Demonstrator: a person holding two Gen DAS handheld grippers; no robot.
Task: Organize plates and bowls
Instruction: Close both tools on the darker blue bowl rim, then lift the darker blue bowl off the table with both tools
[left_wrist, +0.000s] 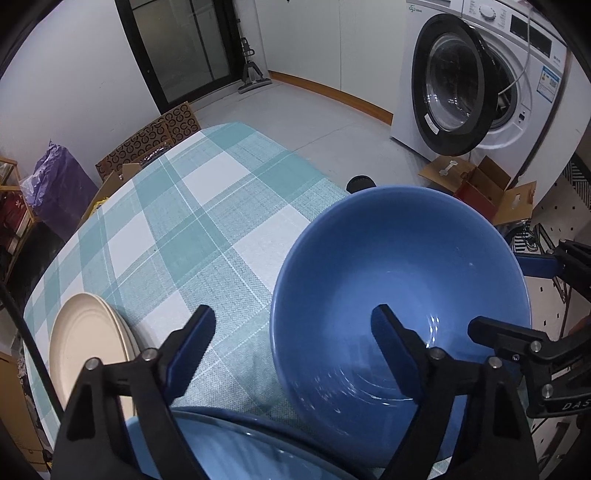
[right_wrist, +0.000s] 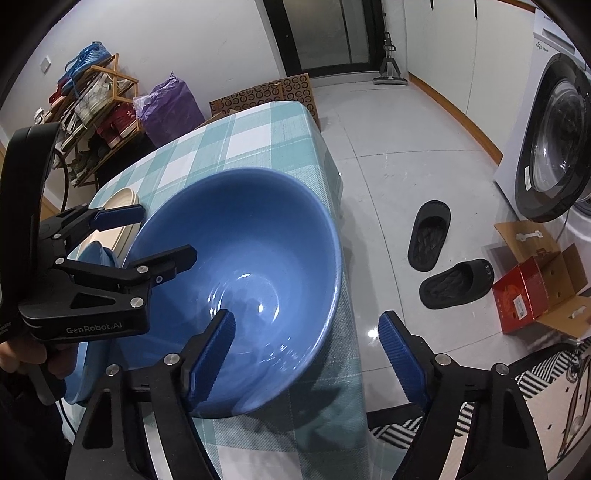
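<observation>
A large blue bowl stands on the checked tablecloth near the table's right edge; it also shows in the right wrist view. My left gripper is open, its right finger inside the bowl, its left finger outside over the cloth. My right gripper is open, straddling the bowl's near rim, left finger inside. The left gripper shows in the right wrist view at the bowl's left rim. Stacked cream plates lie at the left. A blue plate lies under my left gripper.
The table's right edge drops to a tiled floor with two black slippers and an open cardboard box. A washing machine with open door stands at the right. A shoe rack and purple bag stand behind the table.
</observation>
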